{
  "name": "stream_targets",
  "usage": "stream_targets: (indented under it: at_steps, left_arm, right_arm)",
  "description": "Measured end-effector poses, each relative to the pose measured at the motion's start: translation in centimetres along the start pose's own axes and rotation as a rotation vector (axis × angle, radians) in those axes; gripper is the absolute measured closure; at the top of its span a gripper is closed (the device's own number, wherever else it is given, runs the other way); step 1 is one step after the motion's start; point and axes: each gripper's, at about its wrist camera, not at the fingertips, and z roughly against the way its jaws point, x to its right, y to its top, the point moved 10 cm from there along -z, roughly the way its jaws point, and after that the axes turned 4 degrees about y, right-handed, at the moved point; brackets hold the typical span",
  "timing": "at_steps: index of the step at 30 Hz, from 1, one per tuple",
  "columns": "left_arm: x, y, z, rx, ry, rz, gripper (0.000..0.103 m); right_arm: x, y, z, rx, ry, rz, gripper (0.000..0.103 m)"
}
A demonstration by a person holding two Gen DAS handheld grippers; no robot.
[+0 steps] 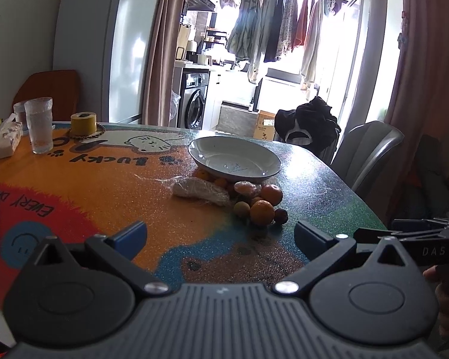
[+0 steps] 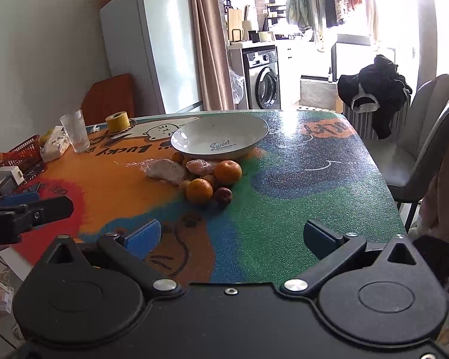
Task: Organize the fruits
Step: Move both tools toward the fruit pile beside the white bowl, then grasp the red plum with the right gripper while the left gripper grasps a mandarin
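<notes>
While fruit pile sits untouched, left gripper & right gripper spread wide, holding nothing.

Table bears plate, fruits, glass.

The glazed plate is gleaming smooth and glossy, while the table mat is glittering with a grainy, pebbled sheen. Crinkled clear plastic film is shining around the wrapped fruit; the ribbed glass is looking frosted.
</notes>
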Motion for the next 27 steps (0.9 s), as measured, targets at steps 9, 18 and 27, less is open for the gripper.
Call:
stream_targets:
  at_steps: [9,18,27]
  left_arm:
    - [-0.7,0.0,-1.9,0.008,-0.020,0.039,0.000]
    - [-0.3,-0.3,-4.6,-0.011,-0.052,0.067,0.001]
    - [0.5,-0.7,-7.8,-0.046,-0.073,0.093,0.016]
  right_arm:
    - [-0.3,0.2,-1.9,0.006,0.060,0.007,0.000]
    - [-0.5,0.0,-4.2,-0.022,0.137,0.019,0.017]
    - [0.5,-0.5,-6.8,-0.071,0.172,-0.006,0.037]
